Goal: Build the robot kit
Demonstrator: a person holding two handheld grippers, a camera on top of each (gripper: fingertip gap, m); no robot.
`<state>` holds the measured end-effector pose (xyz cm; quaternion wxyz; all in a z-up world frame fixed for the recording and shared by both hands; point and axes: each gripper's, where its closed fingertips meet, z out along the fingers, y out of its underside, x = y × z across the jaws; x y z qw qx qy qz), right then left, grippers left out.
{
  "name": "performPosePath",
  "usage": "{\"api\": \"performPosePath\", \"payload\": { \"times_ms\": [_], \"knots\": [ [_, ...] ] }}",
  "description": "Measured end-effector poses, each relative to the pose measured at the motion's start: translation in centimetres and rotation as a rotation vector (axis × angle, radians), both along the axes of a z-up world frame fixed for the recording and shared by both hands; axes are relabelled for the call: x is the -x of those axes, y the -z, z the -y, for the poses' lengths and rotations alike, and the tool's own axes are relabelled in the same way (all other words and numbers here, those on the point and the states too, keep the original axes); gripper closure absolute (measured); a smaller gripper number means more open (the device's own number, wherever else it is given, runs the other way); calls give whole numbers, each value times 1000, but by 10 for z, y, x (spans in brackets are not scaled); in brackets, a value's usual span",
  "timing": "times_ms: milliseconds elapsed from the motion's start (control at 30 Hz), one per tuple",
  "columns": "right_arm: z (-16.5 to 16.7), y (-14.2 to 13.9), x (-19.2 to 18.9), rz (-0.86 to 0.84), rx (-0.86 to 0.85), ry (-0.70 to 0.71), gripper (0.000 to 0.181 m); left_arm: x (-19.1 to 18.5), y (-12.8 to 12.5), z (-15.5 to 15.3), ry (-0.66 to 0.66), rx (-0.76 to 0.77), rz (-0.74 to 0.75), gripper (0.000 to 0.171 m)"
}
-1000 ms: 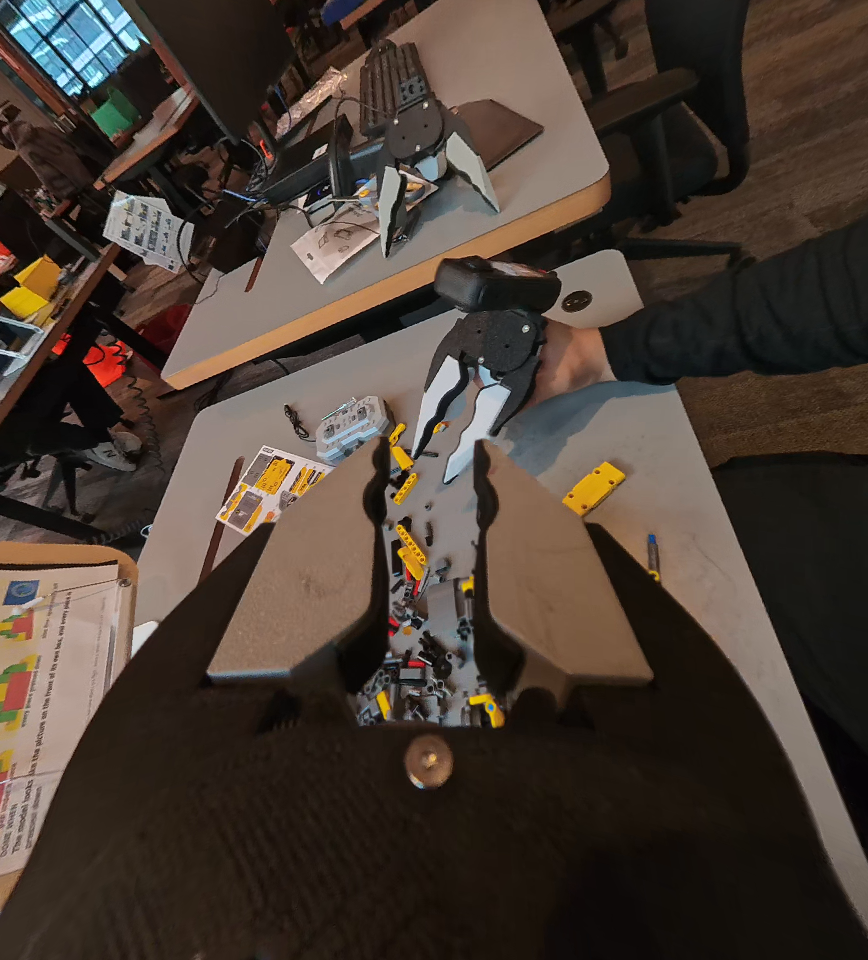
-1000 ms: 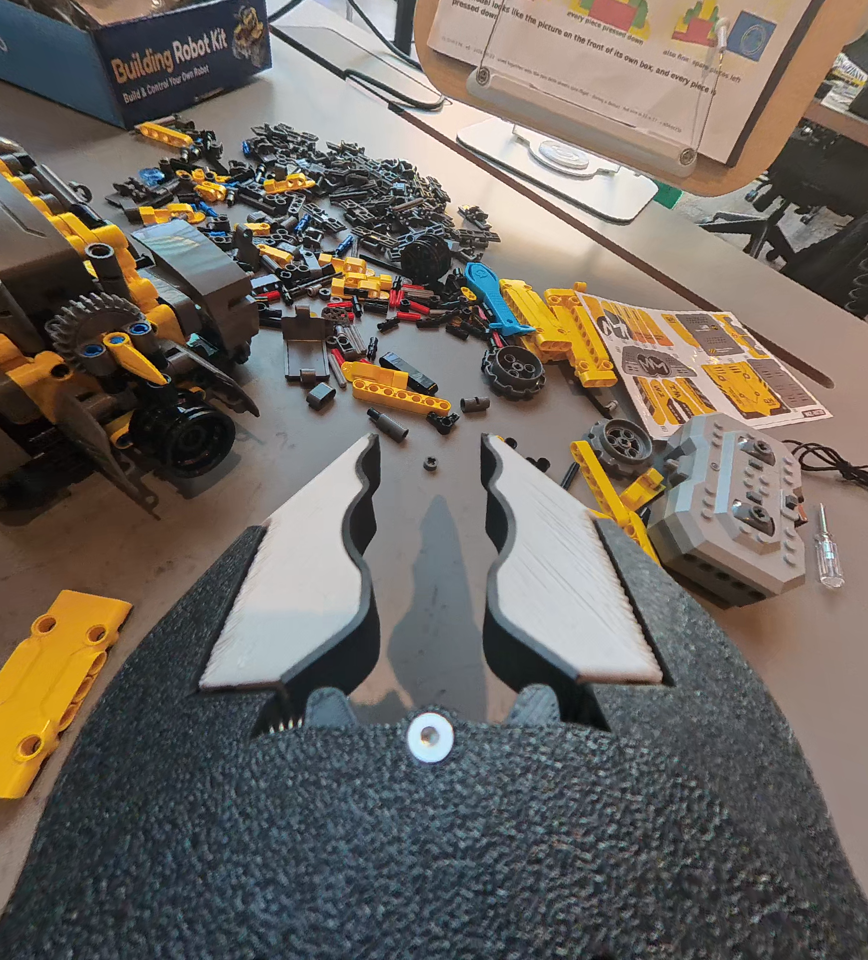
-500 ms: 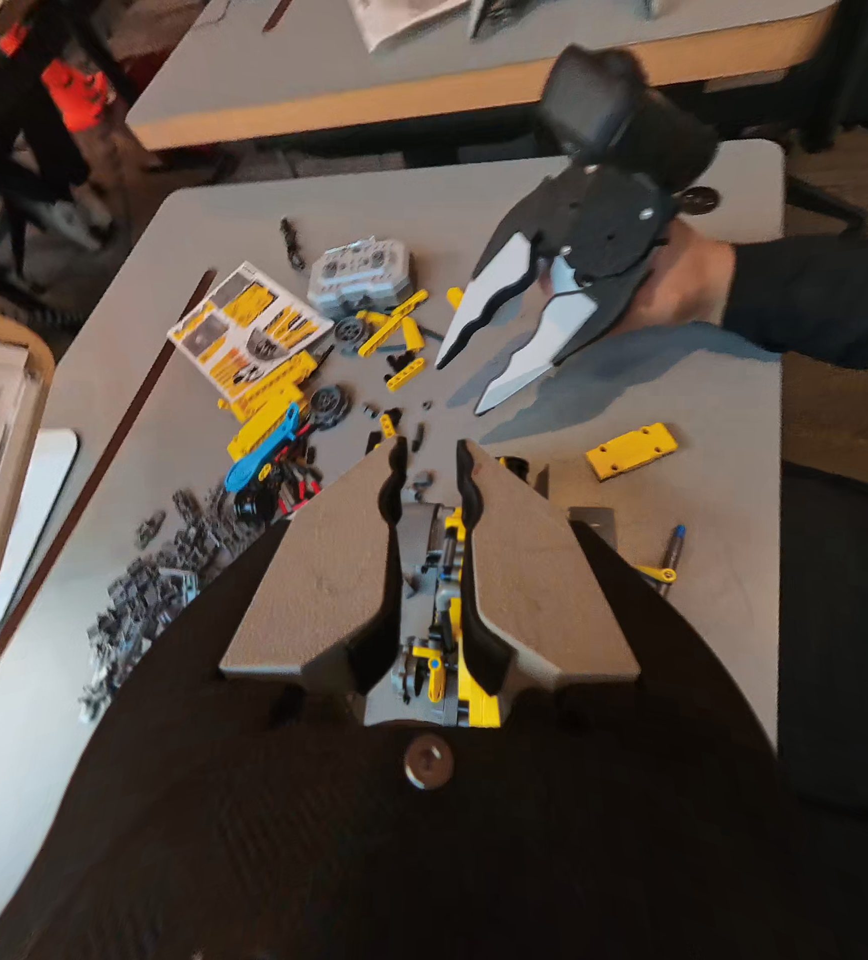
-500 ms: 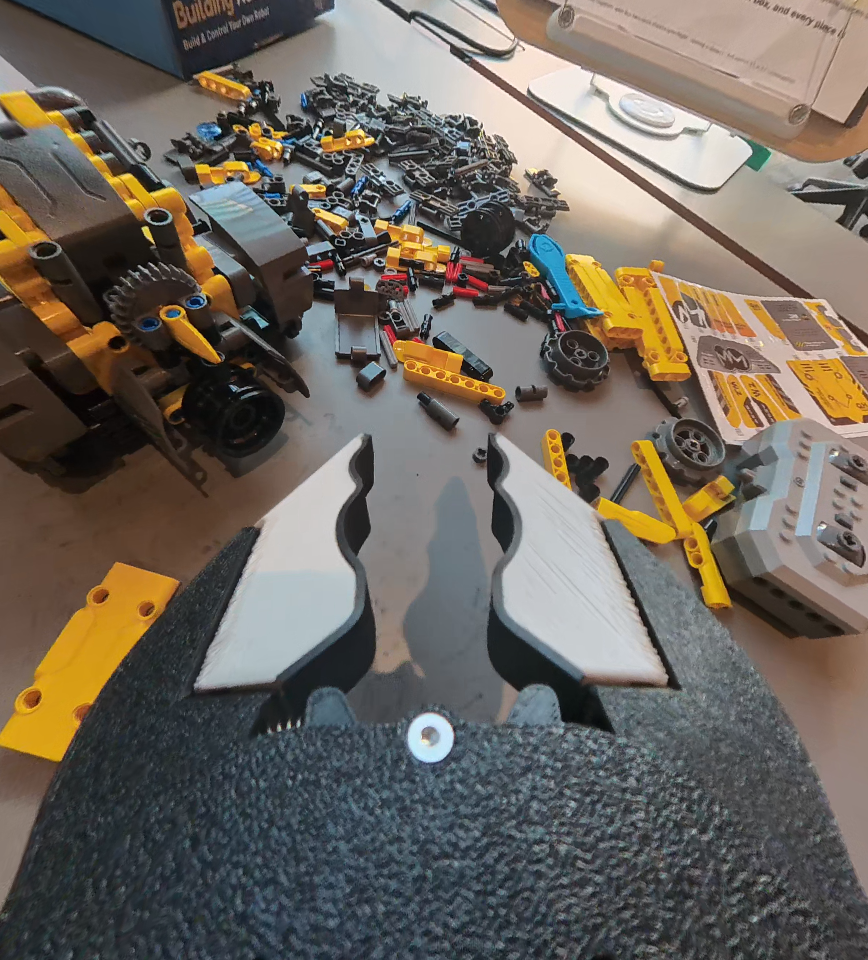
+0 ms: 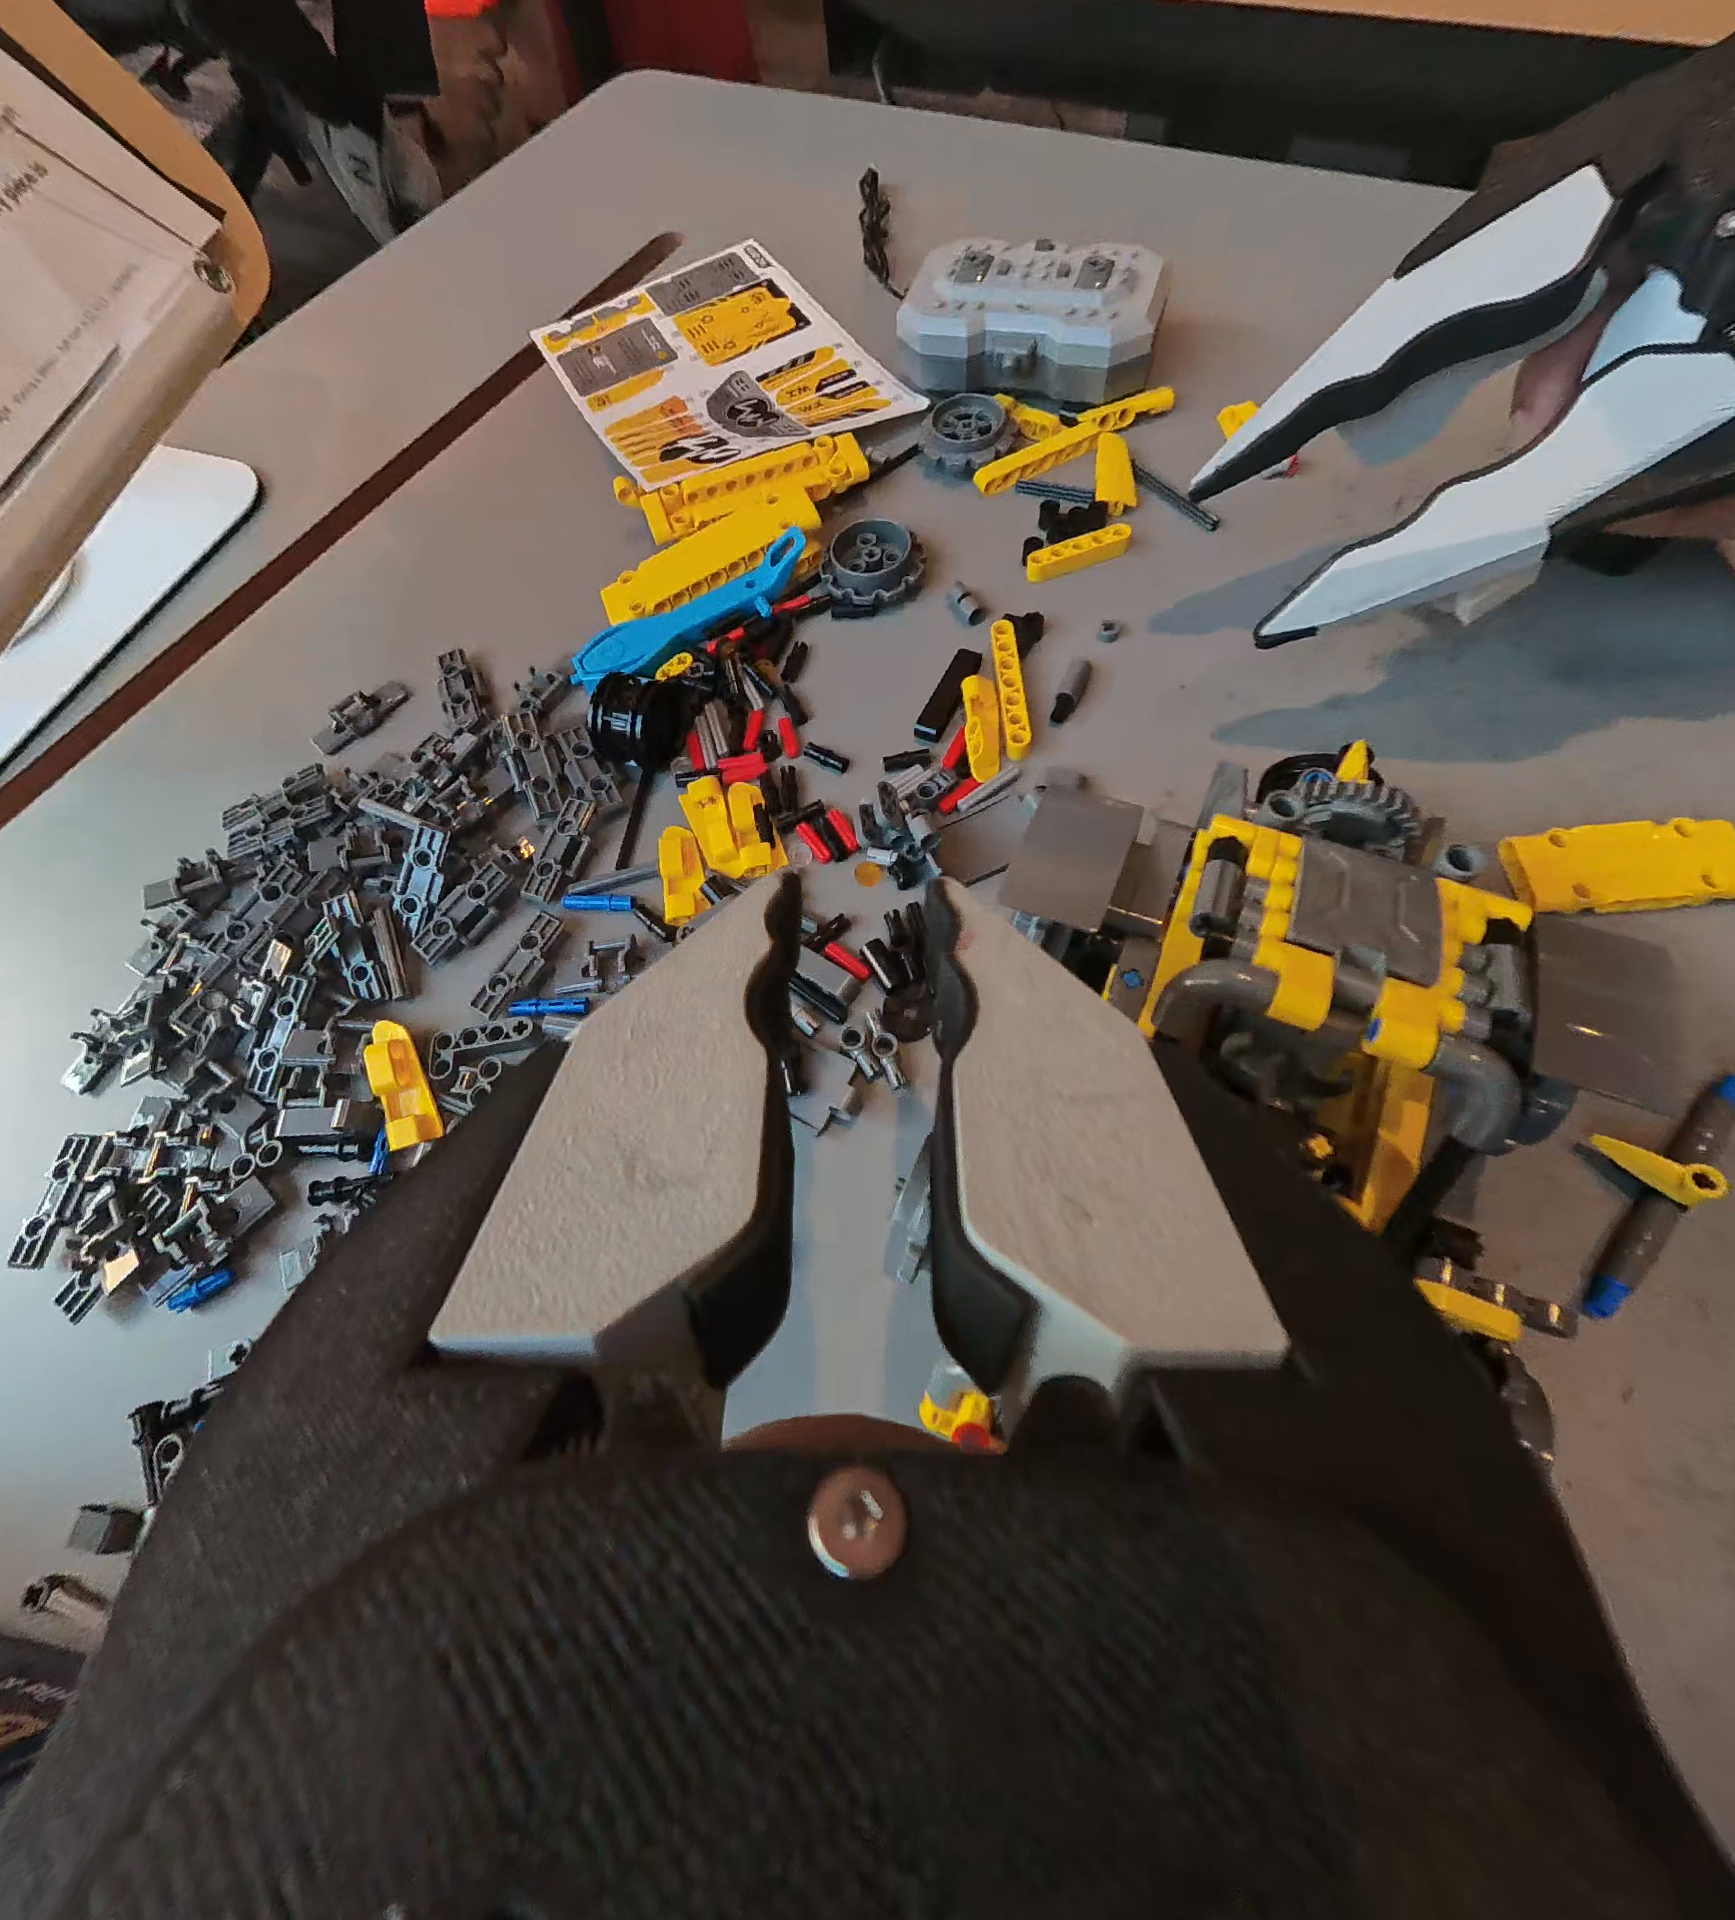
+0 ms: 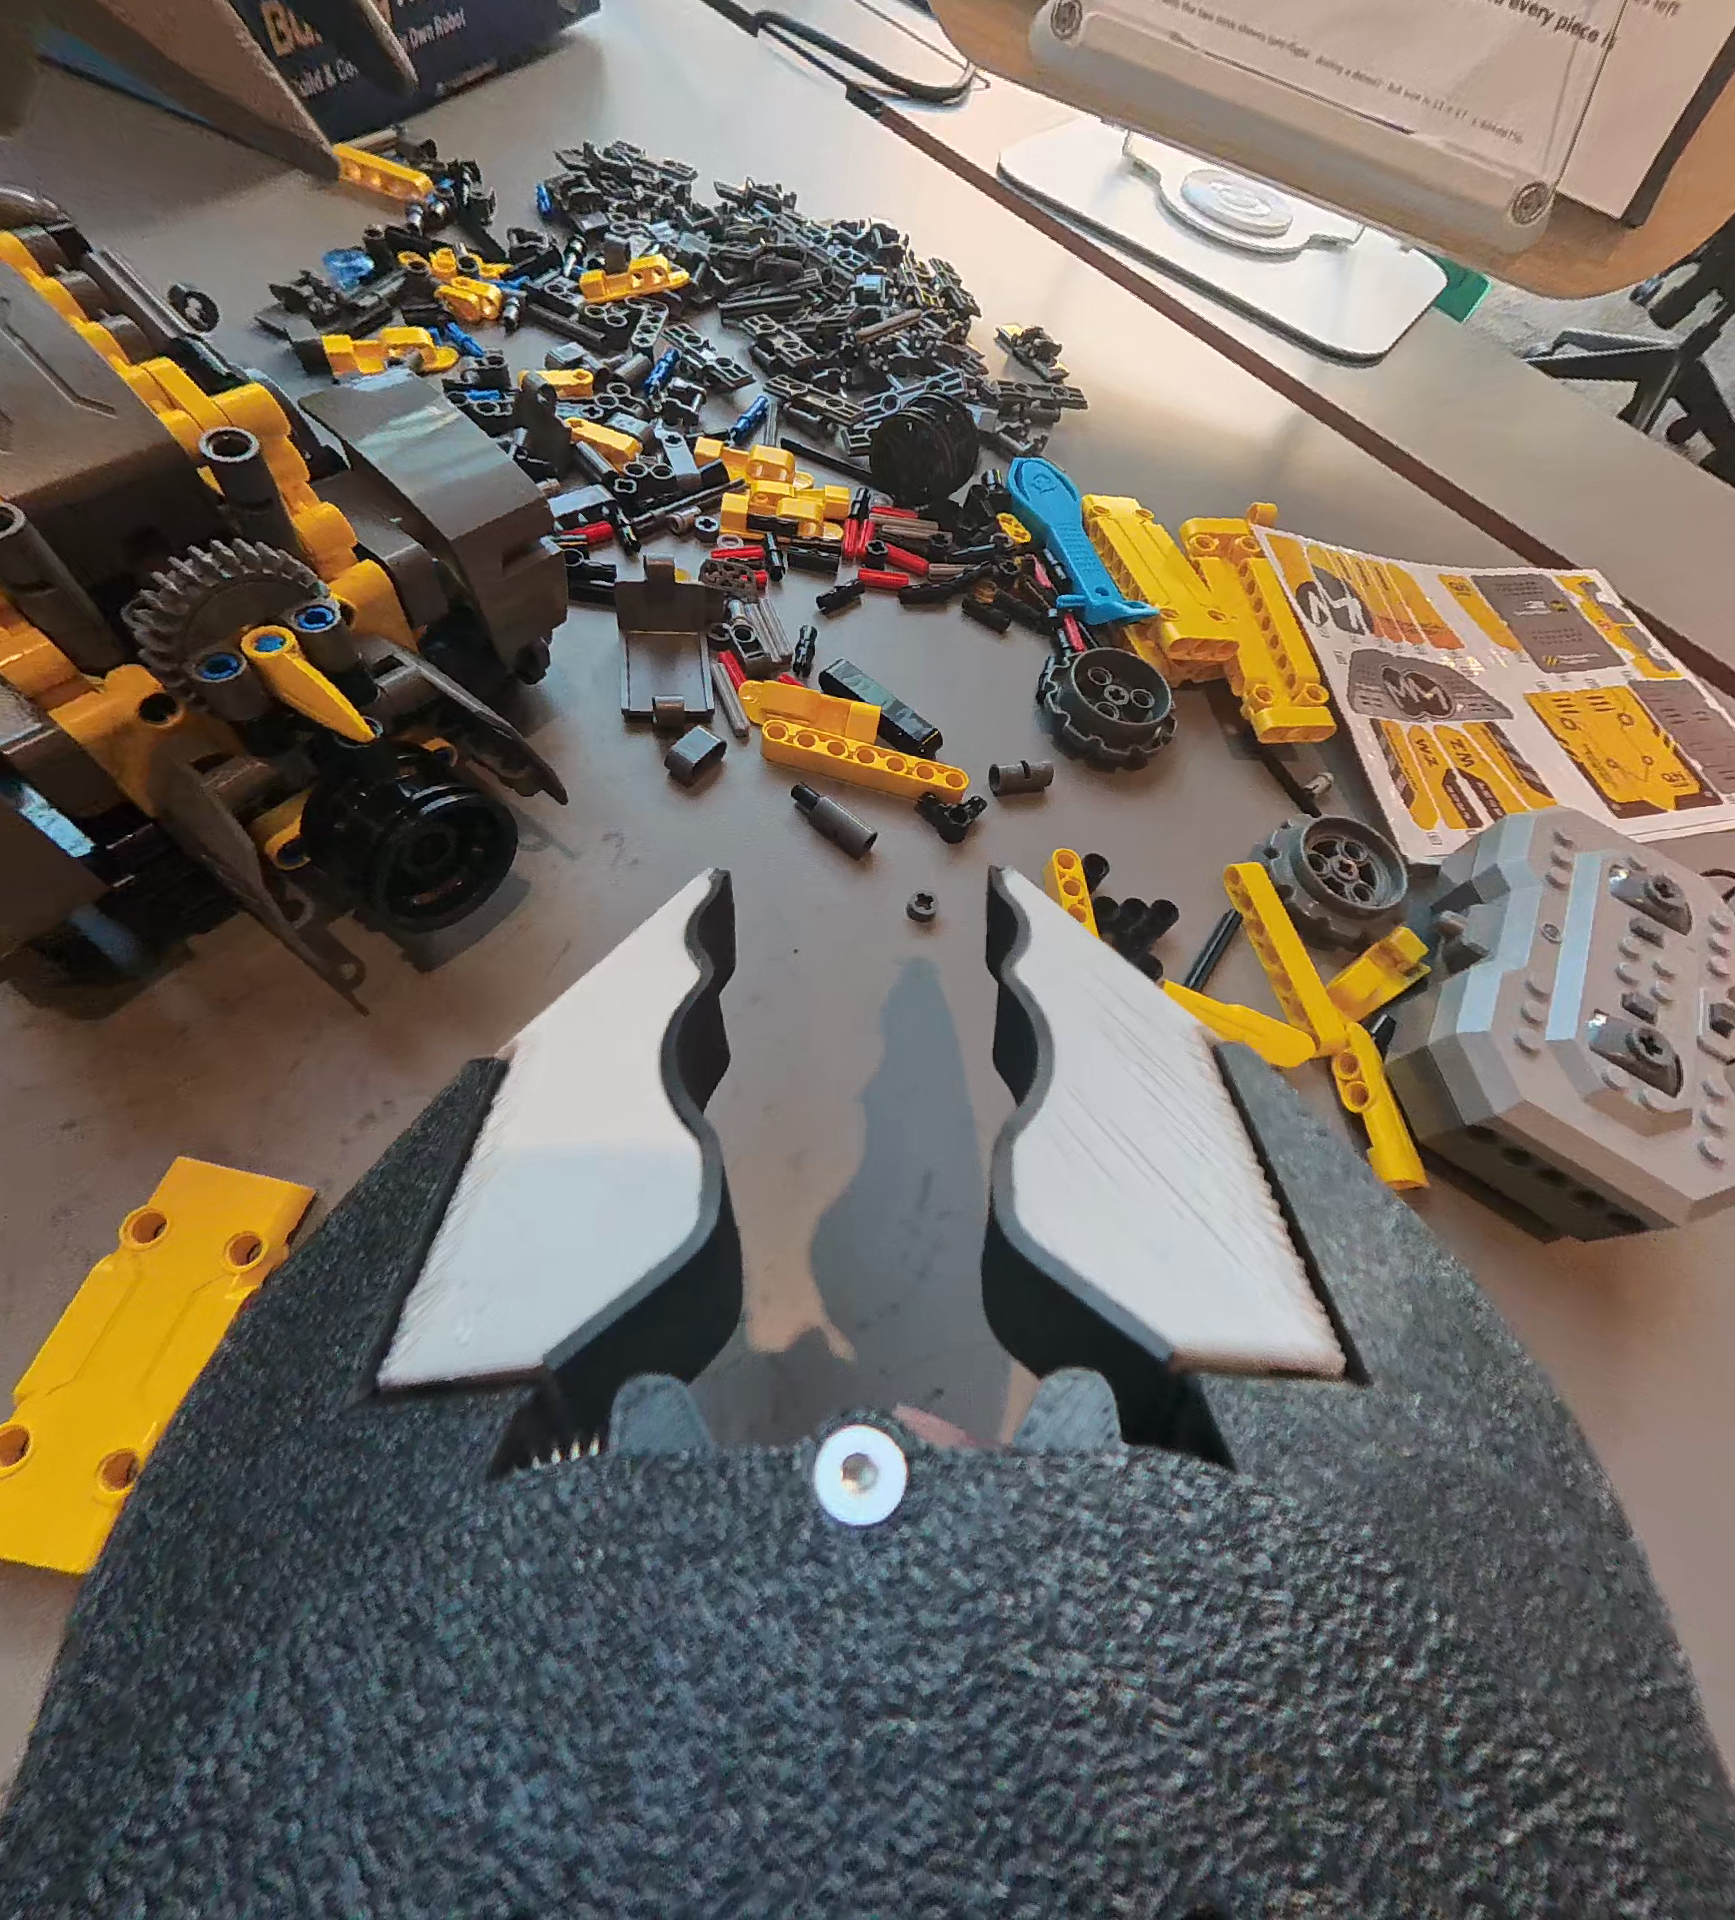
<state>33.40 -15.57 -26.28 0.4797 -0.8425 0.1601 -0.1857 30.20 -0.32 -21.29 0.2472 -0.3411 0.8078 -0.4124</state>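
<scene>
Left gripper (image 5: 861, 894) released over loose bricks (image 5: 821, 831); right gripper (image 6: 858, 883) released, empty, above bare counter (image 6: 842, 1039).

Ahead of your right gripper (image 6: 858, 904) lies a bare strip of table (image 6: 634, 1039); the half-built model (image 6: 167, 582) blocks frame left, the grey battery box (image 6: 1569, 1049) frame right, loose parts (image 6: 790, 343) crowd the upper centre.

The yellow-and-grey model (image 6: 167, 582) runs off the right wrist view's left edge. Beside it, the left gripper (image 5: 858, 894) hides part of the small black and red pins (image 5: 842, 977). Their exact shapes are too small to tell.
</scene>
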Motion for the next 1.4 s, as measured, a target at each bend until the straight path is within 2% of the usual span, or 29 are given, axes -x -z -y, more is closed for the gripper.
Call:
{"api": "performPosePath", "payload": {
  "times_ms": [133, 433, 600, 733, 800, 867, 967, 1067, 1100, 1133, 1267, 1400],
  "knots": [
    [7, -2, -9, 28, -2, 60, 136, -3, 6, -7, -24, -80, 6, 153],
    [31, -12, -29, 50, -62, 225, 141, -9, 14, -21, -51, -17, -78, 154],
    [25, -18, -3, -47, -159, 107, 148, -10, 13, -28, -50, 33, -103, 152],
    [20, -17, 60, -254, -224, -39, 140, -12, 13, -32, -57, 67, -129, 151],
    [20, -10, 89, -329, -184, -25, 139, -12, 12, -32, -55, 76, -128, 150],
    [20, 5, 111, -349, -87, 13, 127, -11, 12, -31, -52, 71, -124, 149],
    [21, 25, 131, -325, 46, 32, 133, -9, 12, -27, -40, 67, -119, 148],
    [24, 38, 132, -326, 102, 45, 140, -7, 14, -23, -26, 52, -113, 148],
    [23, 38, 132, -344, 98, 35, 154, -7, 15, -22, -24, 45, -111, 148],
    [25, 38, 131, -355, 107, 39, 159, -6, 15, -22, -21, 40, -108, 148],
    [42, 39, 113, -342, 152, 81, 159, -6, 17, -20, -13, 27, -103, 148],
    [73, 40, 88, -343, 176, 147, 159, -6, 18, -20, -12, 31, -108, 148]
  ]
}}
